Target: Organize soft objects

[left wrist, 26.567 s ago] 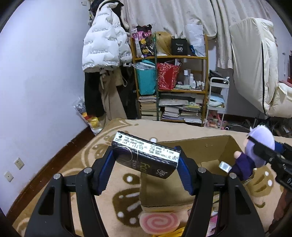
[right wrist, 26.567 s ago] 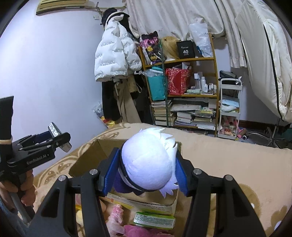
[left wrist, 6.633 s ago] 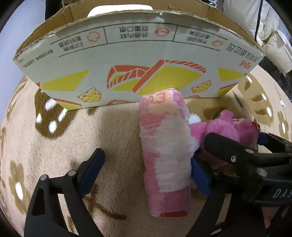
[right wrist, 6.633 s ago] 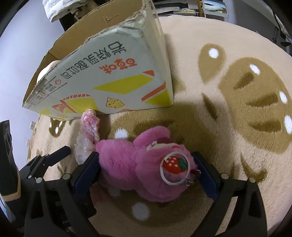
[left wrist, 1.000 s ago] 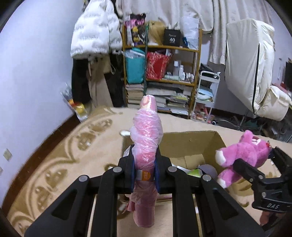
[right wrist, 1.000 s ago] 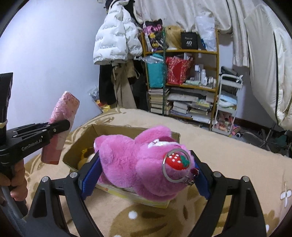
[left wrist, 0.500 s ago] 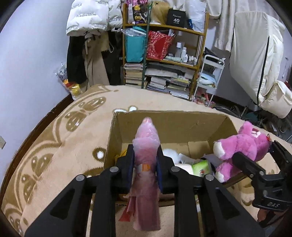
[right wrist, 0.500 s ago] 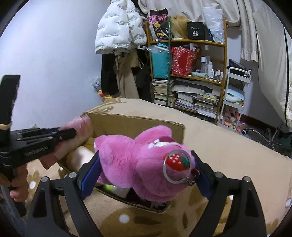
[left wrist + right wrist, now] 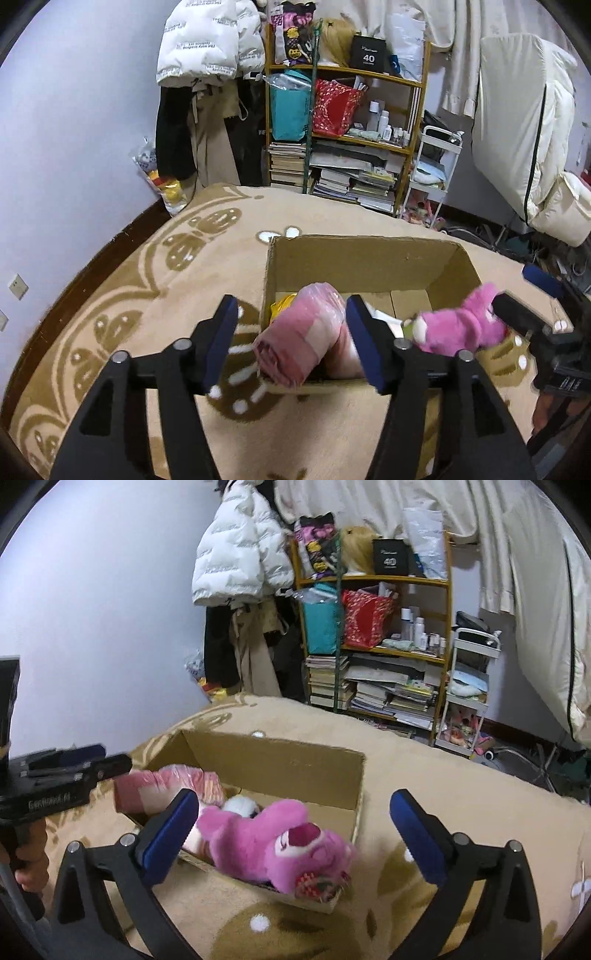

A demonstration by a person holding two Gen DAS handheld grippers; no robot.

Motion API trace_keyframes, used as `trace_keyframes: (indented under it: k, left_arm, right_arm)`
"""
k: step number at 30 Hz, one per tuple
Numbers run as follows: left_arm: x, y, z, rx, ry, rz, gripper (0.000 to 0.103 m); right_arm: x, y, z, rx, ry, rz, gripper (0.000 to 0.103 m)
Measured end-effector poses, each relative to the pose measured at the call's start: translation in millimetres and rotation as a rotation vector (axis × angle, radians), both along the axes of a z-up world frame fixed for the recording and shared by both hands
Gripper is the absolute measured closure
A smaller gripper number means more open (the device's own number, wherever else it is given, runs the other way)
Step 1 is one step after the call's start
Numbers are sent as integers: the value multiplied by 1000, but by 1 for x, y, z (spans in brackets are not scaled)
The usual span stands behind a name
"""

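Observation:
An open cardboard box (image 9: 369, 258) (image 9: 280, 760) stands on the beige patterned rug. A pink plastic-wrapped roll (image 9: 306, 336) (image 9: 177, 782) lies across the box's near-left corner, between but free of my left gripper's (image 9: 291, 343) spread jaws. A pink plush bear (image 9: 273, 842) (image 9: 454, 325) rests on the box's near rim, blurred, below my right gripper (image 9: 291, 834), whose jaws stand wide open. A white plush and a yellow item show inside the box.
A cluttered wooden shelf (image 9: 343, 122) with books, bags and bottles stands at the back wall, beside hanging coats (image 9: 207, 92). A white trolley (image 9: 432, 166) and bedding (image 9: 524, 129) stand to the right. The purple wall is on the left.
Both grippers have opened and let go. The pink roll has dropped onto the box's corner and the pink bear onto the box's near rim.

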State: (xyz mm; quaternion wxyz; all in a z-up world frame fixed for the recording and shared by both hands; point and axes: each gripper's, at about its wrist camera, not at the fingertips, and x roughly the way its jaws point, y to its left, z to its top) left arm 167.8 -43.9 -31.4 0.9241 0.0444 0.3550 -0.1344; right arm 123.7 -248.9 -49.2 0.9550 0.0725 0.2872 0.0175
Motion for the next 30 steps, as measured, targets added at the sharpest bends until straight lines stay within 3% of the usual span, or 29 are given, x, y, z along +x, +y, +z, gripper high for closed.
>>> trace_keyframes:
  k: [6,11,26,30]
  left_arm:
    - [-33,3,23,53,-56,-8,9]
    - [-65,10,43,66,-123,17,3]
    - [-144,51,76,57,-193,62,2]
    - [-163,54,82,81,-233,57,2]
  right_arm:
    - [-28,-7,24,57,-29,-36,0]
    - [-53,-9,43,77,-54,-60,0]
    - [-143,-4,77,108,-140,-122,0]
    - [-162,5,81,71,-169,-137,0]
